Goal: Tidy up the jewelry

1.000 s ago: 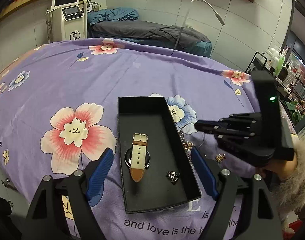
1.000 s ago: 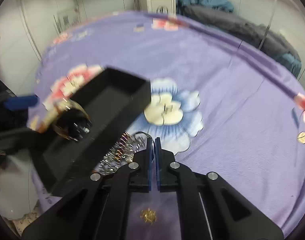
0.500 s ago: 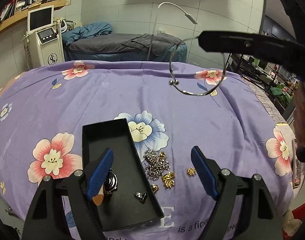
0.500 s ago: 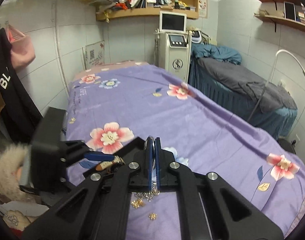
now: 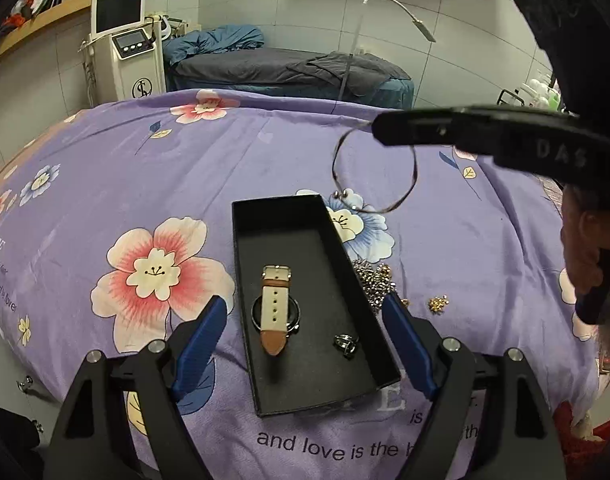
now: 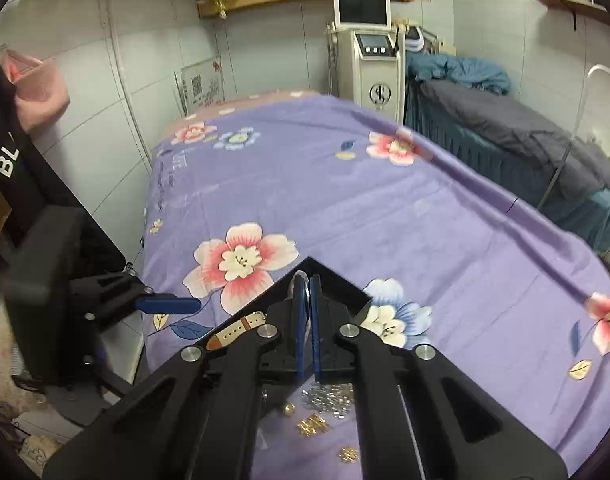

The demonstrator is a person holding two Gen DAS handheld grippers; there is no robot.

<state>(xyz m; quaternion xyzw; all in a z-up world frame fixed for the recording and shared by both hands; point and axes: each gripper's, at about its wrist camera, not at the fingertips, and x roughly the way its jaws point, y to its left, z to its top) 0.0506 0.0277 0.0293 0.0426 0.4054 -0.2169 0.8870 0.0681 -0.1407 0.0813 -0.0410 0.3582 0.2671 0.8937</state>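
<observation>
A black open box (image 5: 289, 240) lies on the purple floral cloth. In it are a watch (image 5: 275, 308) with a white and brown strap and a small silver ring (image 5: 346, 345). My left gripper (image 5: 303, 344) is open, its blue fingers astride the box's near half with nothing between the pads. My right gripper (image 5: 379, 128) comes in from the right, shut on a thin wire bangle (image 5: 415, 168) that hangs in the air over the box's far right corner. In the right wrist view the right gripper (image 6: 309, 280) shows closed jaws above the box corner (image 6: 347, 294).
A silver chain pile (image 5: 371, 280) and small gold pieces (image 5: 437, 304) lie on the cloth right of the box. They also show under my right gripper, chain pile (image 6: 329, 396) and gold pieces (image 6: 313, 426). A person's hand (image 5: 585, 248) holds the right gripper. A second bed and a white machine stand behind.
My right gripper has risen from the cloth beside the box with the bangle hanging from its tips. The bangle now hangs nearer the box's far corner than half a second ago.
</observation>
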